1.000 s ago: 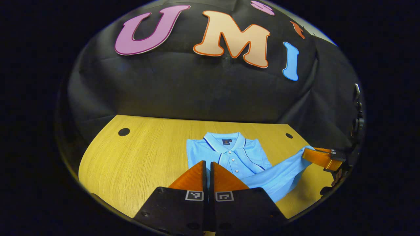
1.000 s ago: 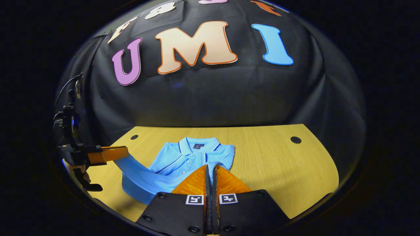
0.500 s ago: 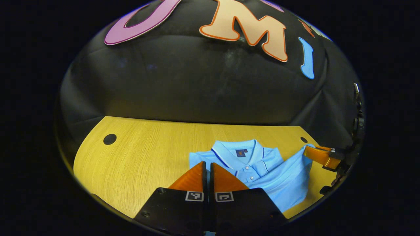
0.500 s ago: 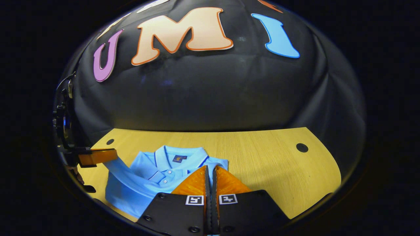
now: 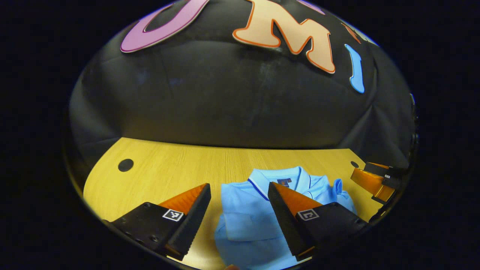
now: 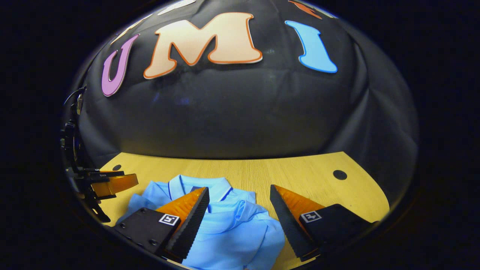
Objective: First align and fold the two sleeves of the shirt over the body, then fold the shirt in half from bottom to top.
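- The shirt (image 5: 247, 221) lay on the table (image 5: 161, 172), hem doubled up near the collar at 12 o'clock.
- The left gripper (image 5: 240, 197) and right gripper (image 6: 240, 198) hung spread wide, holding nothing.
- Judging by that, the last fold looked laid; next called for backing both off without snagging cloth.

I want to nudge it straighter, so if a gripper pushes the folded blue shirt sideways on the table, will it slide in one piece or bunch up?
Probably bunches: the shirt is soft knit, already rumpled where a fold stands up. The wooden table looks smooth, so the layers may partly slide, likely unevenly. Lifted by one edge, it would likely droop and unfold.
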